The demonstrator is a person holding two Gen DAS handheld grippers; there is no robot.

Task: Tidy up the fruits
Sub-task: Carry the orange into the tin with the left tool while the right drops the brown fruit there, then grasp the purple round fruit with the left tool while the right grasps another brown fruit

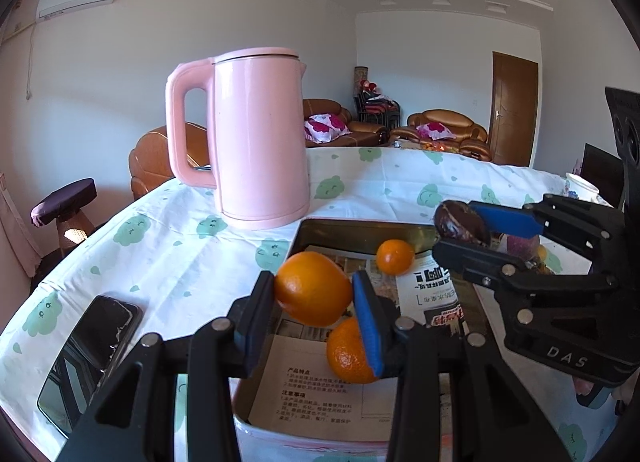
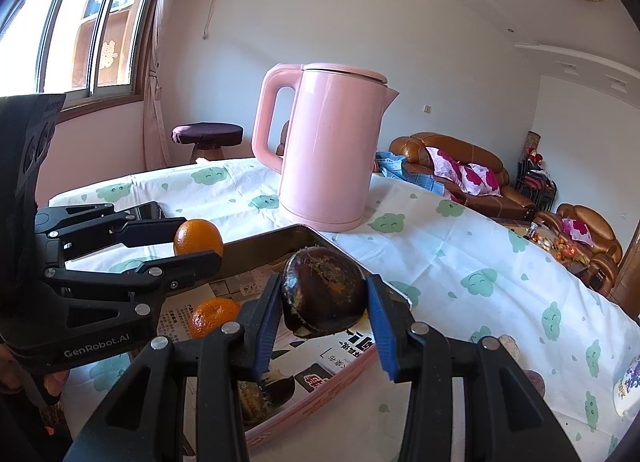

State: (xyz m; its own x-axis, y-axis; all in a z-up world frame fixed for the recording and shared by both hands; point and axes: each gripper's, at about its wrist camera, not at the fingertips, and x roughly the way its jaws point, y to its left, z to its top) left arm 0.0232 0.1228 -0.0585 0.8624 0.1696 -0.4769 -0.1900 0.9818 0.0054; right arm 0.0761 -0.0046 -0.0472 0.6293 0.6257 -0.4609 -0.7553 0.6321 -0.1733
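My left gripper (image 1: 314,294) is shut on an orange (image 1: 312,288) and holds it above the pink metal tray (image 1: 320,225). The tray is lined with newspaper and holds two more oranges, one near (image 1: 348,354) and one far (image 1: 395,257). My right gripper (image 2: 323,302) is shut on a dark brown round fruit (image 2: 322,296) above the same tray (image 2: 276,246). In the right wrist view the left gripper (image 2: 200,240) shows at left with its orange (image 2: 199,238), and an orange (image 2: 212,316) and another dark fruit (image 2: 264,394) lie in the tray. The right gripper (image 1: 460,227) shows in the left wrist view.
A pink kettle (image 1: 256,137) stands behind the tray on the cloud-print tablecloth (image 1: 160,246). A black phone (image 1: 92,354) lies at the left near the table edge. A patterned bowl (image 2: 628,386) sits at the right. Sofas (image 2: 460,169) and a stool (image 2: 208,137) stand beyond the table.
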